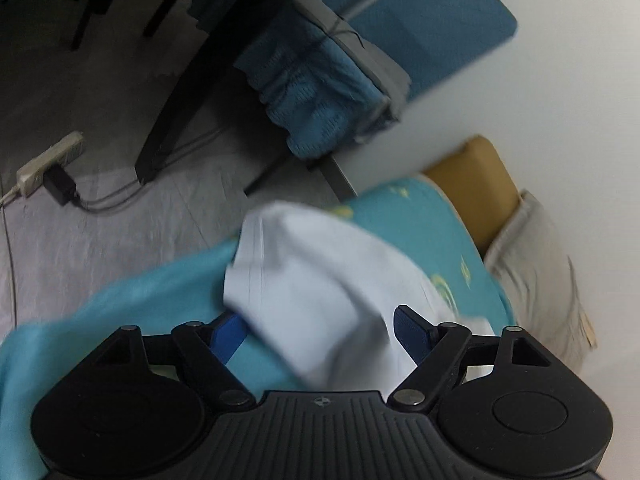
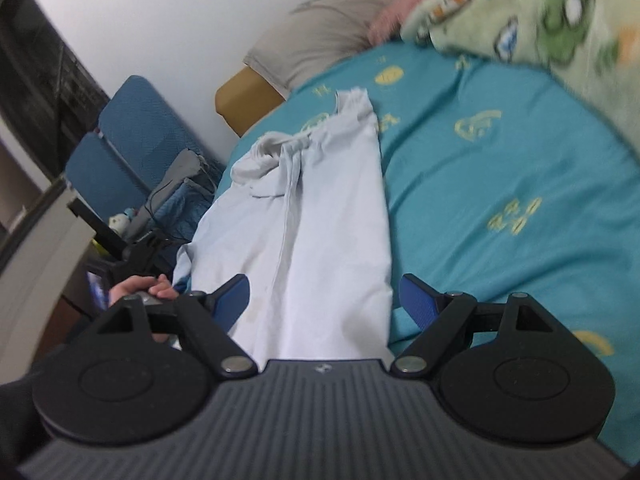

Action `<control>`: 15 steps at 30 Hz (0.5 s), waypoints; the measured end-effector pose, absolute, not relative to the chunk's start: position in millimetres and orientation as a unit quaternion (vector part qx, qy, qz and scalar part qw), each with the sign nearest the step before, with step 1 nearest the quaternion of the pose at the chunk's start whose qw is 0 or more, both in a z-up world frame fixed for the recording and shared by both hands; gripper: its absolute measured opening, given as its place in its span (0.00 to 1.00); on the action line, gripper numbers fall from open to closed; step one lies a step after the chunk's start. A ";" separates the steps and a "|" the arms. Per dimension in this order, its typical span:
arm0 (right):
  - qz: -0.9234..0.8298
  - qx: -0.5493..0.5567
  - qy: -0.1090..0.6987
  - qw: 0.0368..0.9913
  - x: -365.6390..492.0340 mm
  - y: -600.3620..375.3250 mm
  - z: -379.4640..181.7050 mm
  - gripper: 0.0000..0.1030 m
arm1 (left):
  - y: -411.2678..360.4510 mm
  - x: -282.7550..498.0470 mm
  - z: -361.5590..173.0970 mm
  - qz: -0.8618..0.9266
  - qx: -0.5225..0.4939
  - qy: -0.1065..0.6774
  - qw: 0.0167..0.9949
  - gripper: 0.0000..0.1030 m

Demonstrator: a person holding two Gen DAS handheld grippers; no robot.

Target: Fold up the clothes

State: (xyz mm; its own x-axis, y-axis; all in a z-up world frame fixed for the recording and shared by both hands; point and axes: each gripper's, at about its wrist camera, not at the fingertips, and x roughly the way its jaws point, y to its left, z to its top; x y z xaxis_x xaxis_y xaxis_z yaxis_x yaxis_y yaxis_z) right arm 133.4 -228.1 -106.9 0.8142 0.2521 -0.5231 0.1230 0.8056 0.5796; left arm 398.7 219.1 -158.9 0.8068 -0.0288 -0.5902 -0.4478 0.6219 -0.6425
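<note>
Both my tongs, left tongs (image 1: 320, 330) and right tongs (image 2: 324, 300), stand spread wide, gripping nothing. Between them the pale garment (image 2: 304, 216) lies lengthwise on the bed (image 2: 500, 168), narrowed. I judge a crosswise fold comes next, needing its near corners pinched.

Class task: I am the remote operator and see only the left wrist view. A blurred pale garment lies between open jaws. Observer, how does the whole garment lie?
Observer: In the right wrist view the pale garment stretches lengthwise along the teal bedsheet, its far end bunched.
Operator: Is the right gripper gripping it?
Observer: No. The right gripper has its jaws open, with the garment's near end lying between them.
Operator: Anything else on the bed?
Observer: A green patterned blanket lies at the far right, apart from the garment.
Operator: And the person?
Observer: A hand shows at the garment's left edge, holding the other gripper's handle.
</note>
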 end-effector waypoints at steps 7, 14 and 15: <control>0.038 0.327 0.312 0.891 132.0 -228.1 -113.2 0.81 | 184.6 424.9 -116.4 0.119 -0.250 0.285 0.918 0.08; 0.036 0.334 0.295 0.895 123.5 -231.9 -100.8 0.81 | 150.2 451.0 -74.0 0.111 -0.076 0.276 0.952 0.05; 0.035 0.334 0.292 0.896 122.4 -232.8 -98.9 0.81 | 138.2 452.2 -65.3 0.102 -0.045 0.272 0.956 0.05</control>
State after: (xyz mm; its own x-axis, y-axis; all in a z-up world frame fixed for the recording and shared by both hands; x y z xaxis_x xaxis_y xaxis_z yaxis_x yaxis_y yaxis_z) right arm 122.4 -232.8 -98.9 0.8267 0.2575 -0.5002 0.1324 0.7751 0.6178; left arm 452.2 138.2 -65.3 0.8310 0.1703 -0.5295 -0.2196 0.9751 -0.0310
